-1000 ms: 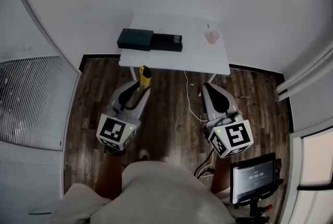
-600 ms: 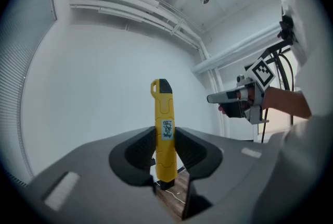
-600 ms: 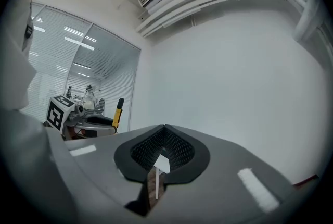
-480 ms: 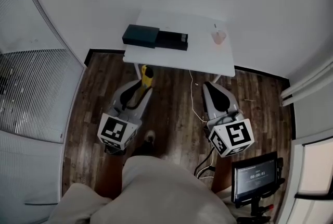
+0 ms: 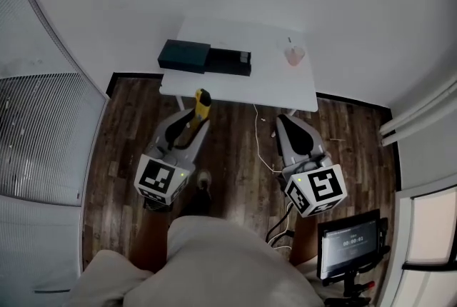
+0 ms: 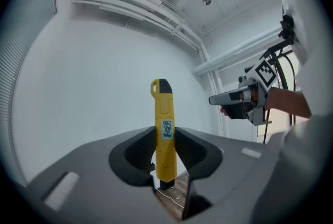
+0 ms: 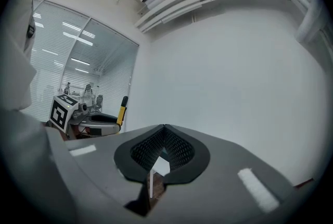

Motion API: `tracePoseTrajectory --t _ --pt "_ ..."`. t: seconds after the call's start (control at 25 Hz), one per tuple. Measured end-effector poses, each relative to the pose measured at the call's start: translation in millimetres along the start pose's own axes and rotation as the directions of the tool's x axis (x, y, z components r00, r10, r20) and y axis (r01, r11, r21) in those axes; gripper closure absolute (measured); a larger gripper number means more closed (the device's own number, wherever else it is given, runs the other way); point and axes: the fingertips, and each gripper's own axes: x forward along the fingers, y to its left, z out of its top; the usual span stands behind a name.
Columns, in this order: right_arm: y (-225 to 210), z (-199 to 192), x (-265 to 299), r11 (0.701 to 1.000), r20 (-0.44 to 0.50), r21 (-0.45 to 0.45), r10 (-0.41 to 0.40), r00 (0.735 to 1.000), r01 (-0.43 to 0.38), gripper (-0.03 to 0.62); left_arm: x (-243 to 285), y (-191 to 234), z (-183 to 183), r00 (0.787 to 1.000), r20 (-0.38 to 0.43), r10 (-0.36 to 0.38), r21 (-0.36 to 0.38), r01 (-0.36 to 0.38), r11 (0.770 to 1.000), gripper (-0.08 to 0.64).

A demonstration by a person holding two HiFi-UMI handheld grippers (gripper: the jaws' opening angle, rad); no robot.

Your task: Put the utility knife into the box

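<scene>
Seemingly one box (image 5: 206,58); one utility knife (image 6: 163,113) gripped by left tool (image 6: 165,139); right tool (image 7: 164,128) closed.

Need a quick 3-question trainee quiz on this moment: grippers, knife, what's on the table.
1. Which gripper holds the yellow utility knife?
2. True or false: the right gripper is shut with nothing between its jaws.
3. What shares the white table with the dark box? A. a pink cup; B. a bottle; C. a bowl.
Key: 1. the left gripper; 2. true; 3. A.
</scene>
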Motion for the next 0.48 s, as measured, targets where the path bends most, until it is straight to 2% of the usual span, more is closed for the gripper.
tracePoseTrajectory --t 0.48 --pt "-7.6 5.3 1.5 1.000 0.022 -0.008 -0.017 1.000 0.018 0.591 11.5 9.3 10.9 0.999 0.042 0.007 0.014 -0.007 1.000 0.449"
